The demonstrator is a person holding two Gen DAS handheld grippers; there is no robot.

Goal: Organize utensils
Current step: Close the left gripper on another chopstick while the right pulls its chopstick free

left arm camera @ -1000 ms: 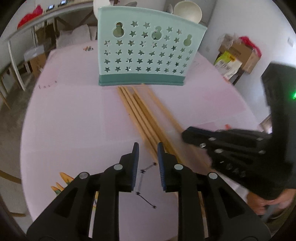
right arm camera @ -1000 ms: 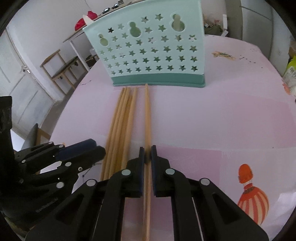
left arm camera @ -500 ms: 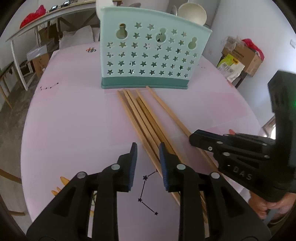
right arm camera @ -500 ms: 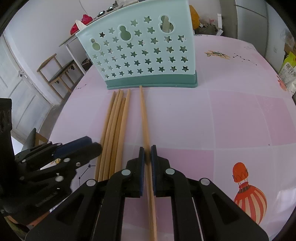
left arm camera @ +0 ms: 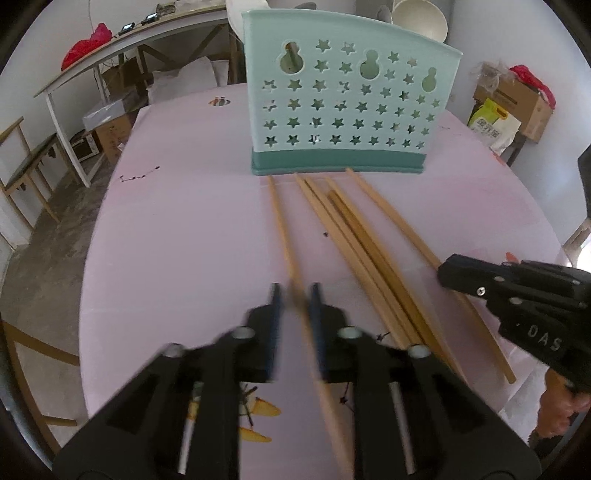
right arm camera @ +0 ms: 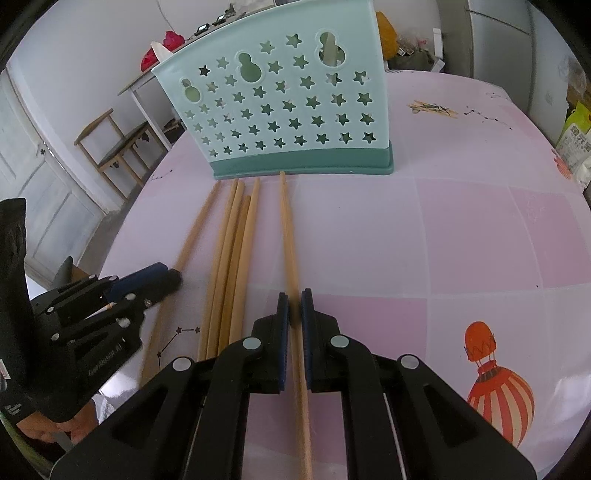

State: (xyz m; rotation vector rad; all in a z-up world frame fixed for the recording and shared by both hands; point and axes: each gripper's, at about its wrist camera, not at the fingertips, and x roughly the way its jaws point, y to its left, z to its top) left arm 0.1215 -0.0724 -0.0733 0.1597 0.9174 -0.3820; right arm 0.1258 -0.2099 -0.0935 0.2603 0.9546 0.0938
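A pink desk (left arm camera: 192, 229) printed with a hot-air balloon (right arm camera: 496, 384). Beyond it stand a wooden chair (right arm camera: 110, 144), a white bowl (left arm camera: 419, 18) and a cardboard box (left arm camera: 517, 101).

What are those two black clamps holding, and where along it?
Each hand-held gripper has one chopstick, near its near end. The right is shut on its chopstick. The left is closing around another.
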